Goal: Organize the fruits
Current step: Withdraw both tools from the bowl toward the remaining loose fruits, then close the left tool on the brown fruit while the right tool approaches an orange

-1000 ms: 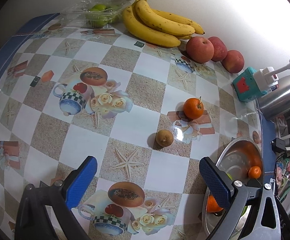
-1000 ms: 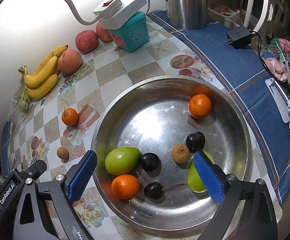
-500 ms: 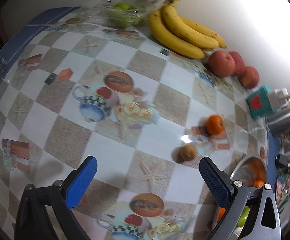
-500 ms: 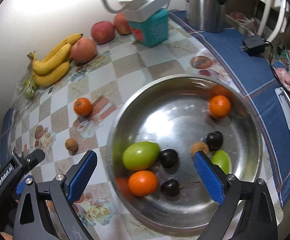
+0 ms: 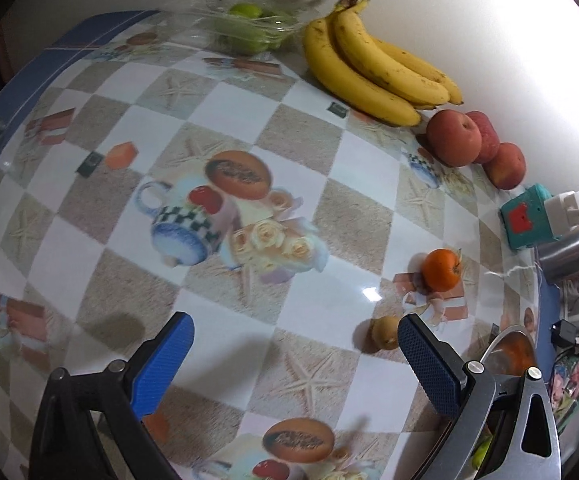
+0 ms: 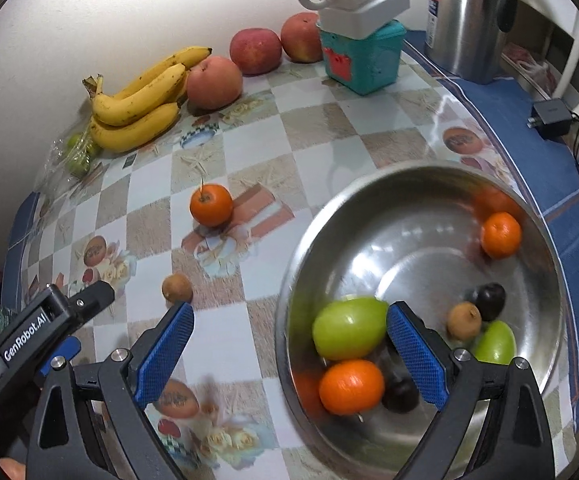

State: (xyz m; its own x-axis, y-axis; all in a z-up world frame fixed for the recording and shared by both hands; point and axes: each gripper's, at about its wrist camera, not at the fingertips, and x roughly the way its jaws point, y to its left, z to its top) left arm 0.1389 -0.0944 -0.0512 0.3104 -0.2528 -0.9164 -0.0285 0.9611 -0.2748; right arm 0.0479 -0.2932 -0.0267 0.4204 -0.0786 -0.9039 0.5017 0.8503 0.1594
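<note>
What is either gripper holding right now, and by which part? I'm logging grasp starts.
Nothing is held. The left gripper and the right gripper are both open, with only tablecloth between their pads.

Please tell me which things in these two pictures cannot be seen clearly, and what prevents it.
- Steel bowl, left wrist view: mostly hidden behind the left tongs.
- Dark fruit low in the bowl, right wrist view: partly covered by a finger of the right tongs; its kind is unclear.
- Green fruits in the clear box, left wrist view: blurred by glare; count unclear.
</note>
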